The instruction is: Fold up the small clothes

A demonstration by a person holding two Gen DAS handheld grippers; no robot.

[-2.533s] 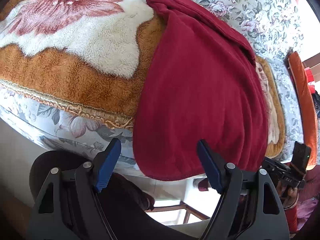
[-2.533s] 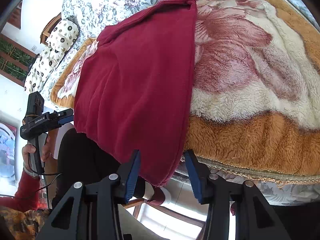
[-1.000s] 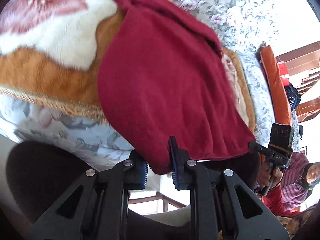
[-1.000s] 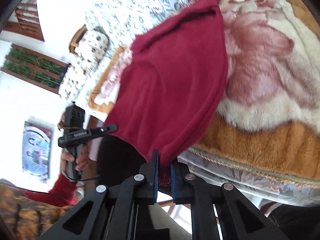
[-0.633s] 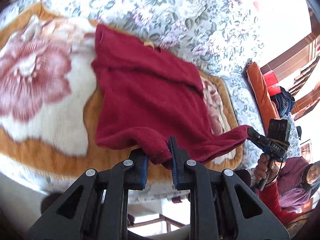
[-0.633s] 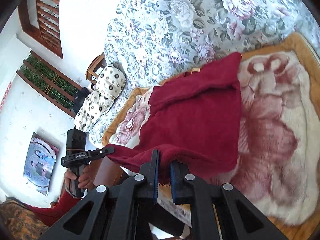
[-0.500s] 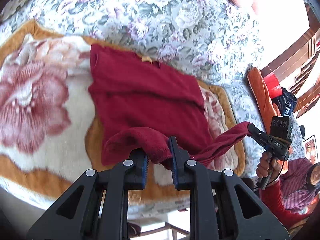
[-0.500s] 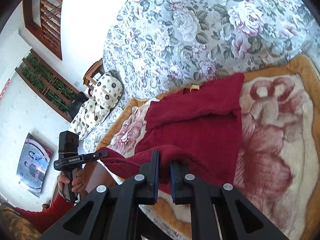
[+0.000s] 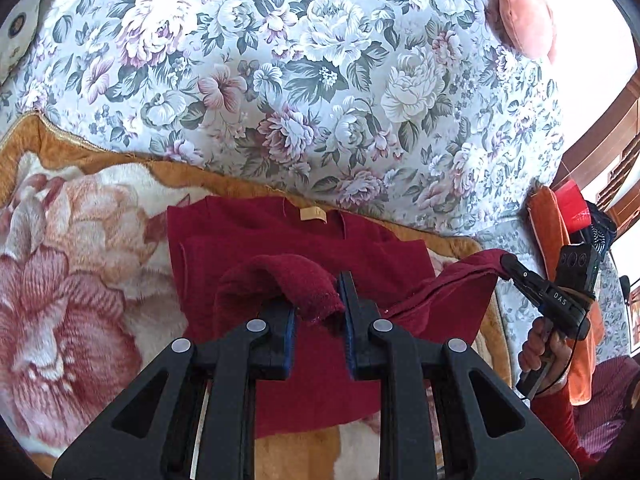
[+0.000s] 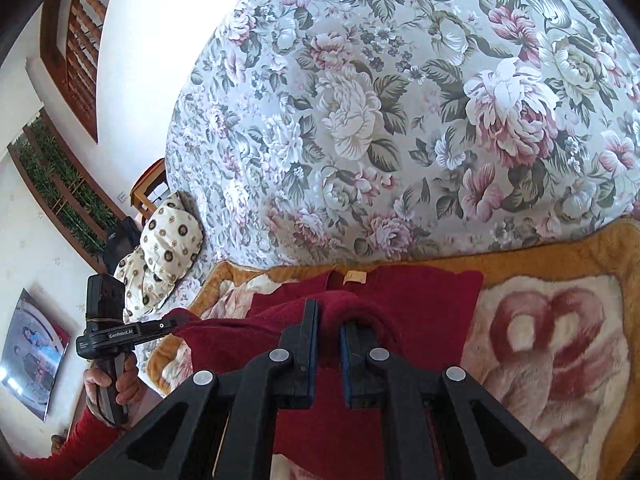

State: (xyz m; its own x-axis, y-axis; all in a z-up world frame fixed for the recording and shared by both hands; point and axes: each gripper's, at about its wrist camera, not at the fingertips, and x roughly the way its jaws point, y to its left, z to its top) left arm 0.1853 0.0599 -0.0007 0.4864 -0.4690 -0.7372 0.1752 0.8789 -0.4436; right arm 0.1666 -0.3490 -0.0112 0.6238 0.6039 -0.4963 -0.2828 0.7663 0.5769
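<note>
Red garment (image 9: 248, 240) lies on the plush flower-print blanket (image 9: 72, 280), collar end toward the sofa back, tan neck label (image 9: 313, 214) facing up. Its near hem is lifted off the blanket and curls over toward the collar, both corners raised, the body beneath flat.

My left gripper (image 9: 320, 312) is clamped on one hem corner: the fabric bunches up between the blue pads (image 9: 289, 330) and humps over the left finger. In the right wrist view I see the same gripper (image 10: 170, 325) from the side, held by a hand (image 10: 110, 380) in a red sleeve (image 10: 68, 436), its tip pinching the far corner of the hem.

My right gripper (image 10: 325, 328) is closed tight on the other corner; a fold of red cloth (image 10: 360, 304) rises over the right finger and drops between the pads (image 10: 311, 360). From the left wrist view that gripper (image 9: 506, 261) shows at the right edge, the cloth stretched taut from its tip, with a hand (image 9: 538, 344) around the handle.

The hem sags a little between the two grips.

Beyond the blanket's tan border: floral sofa back (image 9: 320, 72) fills the upper frame. A pink cushion (image 9: 524, 16) sits on top of it. A spotted cream pillow (image 10: 168, 248) leans at the left end, an orange cushion (image 9: 550, 220) at the right. Wooden shelving (image 10: 76, 40) and a framed picture (image 10: 32, 352) on the white wall.
</note>
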